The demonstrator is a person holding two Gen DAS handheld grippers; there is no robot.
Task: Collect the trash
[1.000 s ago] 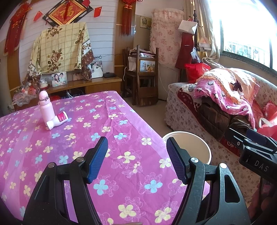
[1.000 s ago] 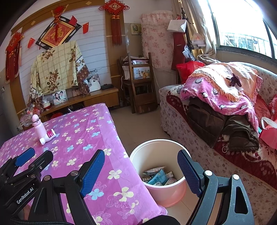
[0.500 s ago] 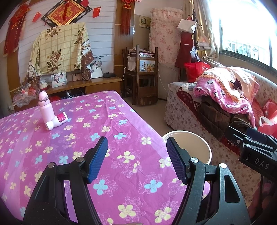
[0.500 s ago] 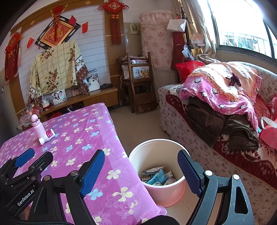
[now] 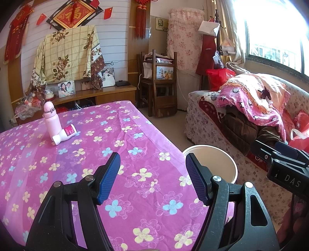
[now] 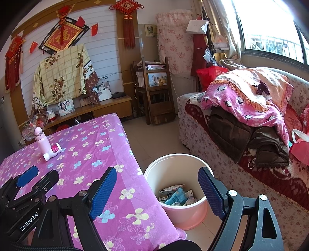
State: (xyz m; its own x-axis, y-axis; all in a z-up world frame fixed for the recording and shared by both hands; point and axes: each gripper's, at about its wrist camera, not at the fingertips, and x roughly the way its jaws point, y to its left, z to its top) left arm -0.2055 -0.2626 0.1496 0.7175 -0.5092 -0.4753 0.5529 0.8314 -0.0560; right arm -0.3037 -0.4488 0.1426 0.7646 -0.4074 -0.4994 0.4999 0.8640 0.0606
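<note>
We note left gripper (image 5: 152,173) spread over the table (image 5: 135,135), empty; right gripper (image 6: 157,189) spread, empty, above the bin (image 6: 173,166) holding wrappers (image 6: 175,197) on the floor

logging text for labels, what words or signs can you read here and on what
"GenRobot.AI": on the left gripper body, right wrist view.
"DAS": on the right gripper body, left wrist view; it may be cut off.
"福": on the red diamond plaque on the wall.
Print on the small white and pink bottle and on the wrappers in the bin: too small to read.
</note>
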